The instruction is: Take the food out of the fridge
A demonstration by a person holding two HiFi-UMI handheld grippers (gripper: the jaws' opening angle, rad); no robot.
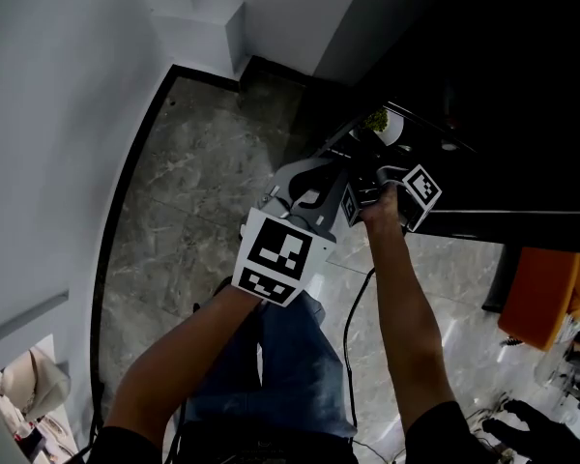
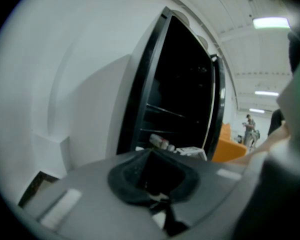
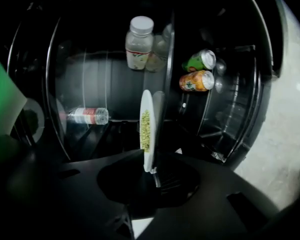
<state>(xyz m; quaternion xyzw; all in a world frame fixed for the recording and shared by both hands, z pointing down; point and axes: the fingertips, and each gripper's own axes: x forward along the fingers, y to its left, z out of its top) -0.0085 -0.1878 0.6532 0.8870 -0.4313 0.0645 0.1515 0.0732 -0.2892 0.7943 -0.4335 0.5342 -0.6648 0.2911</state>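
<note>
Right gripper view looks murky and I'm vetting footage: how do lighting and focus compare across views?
Right gripper view: fridge dark, plate bright, outlines fisheye-curved. Left gripper view: wall bright, left gripper blurred. Head view: floor glossy, fridge nearly black.

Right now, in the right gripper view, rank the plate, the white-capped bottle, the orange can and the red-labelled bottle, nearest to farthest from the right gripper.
1. plate, centre: its rim sits between the jaws of the right gripper.
2. white-capped bottle, top, and orange can, right: too close to call.
3. red-labelled bottle, left: looks smallest, seemingly deepest.
</note>
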